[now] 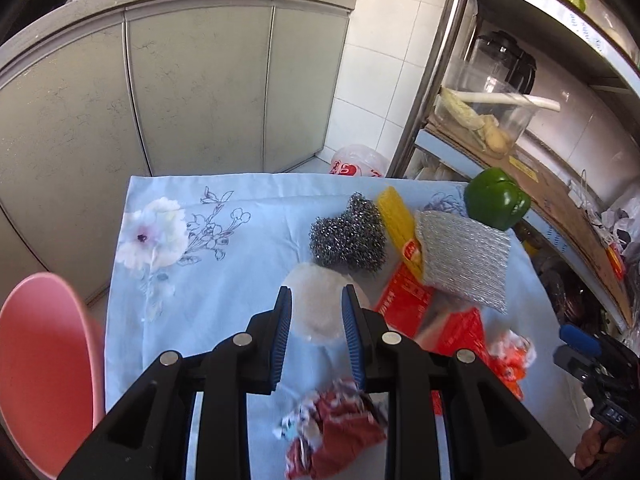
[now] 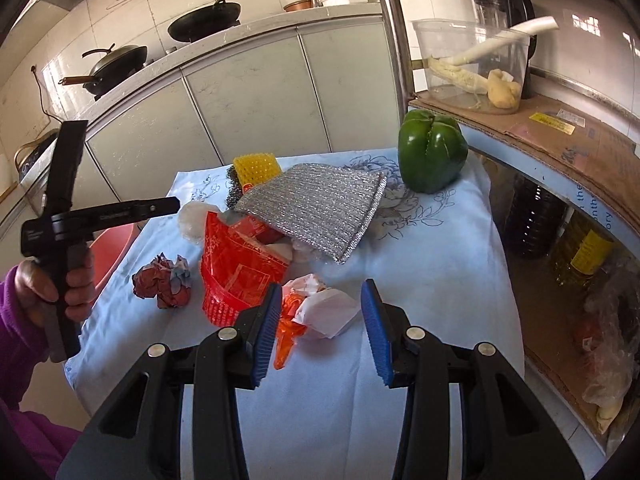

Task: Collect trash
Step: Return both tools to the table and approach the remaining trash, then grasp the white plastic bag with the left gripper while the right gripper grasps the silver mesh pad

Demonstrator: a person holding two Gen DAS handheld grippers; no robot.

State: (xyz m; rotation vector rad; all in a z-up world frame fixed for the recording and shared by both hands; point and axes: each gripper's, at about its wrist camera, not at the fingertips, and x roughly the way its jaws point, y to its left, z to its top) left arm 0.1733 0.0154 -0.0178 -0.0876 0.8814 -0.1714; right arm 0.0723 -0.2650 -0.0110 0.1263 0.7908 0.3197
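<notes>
While both tools are held above the blue floral cloth [image 2: 440, 280], nothing is gripped by either. The left gripper [image 1: 316, 320] is set partly open over a pale round pad [image 1: 316, 300], with a crumpled red-and-white wrapper [image 1: 336, 428] lying beneath its jaws, untouched. The right gripper [image 2: 320, 324] is spread wider, and a crumpled white-and-orange wrapper [image 2: 320, 312] is seen between its pads, seemingly not pressed. A red plastic bag [image 2: 236, 264] is lying just beside that wrapper, partly overlapped by a silver scouring cloth [image 2: 316, 208]. Behind these, a steel wool ball [image 1: 348, 236], a yellow scrubber [image 1: 396, 216] and a green pepper [image 2: 432, 156] are crowded together. A pink bin [image 1: 44, 360] is seen off the cloth's left edge.
</notes>
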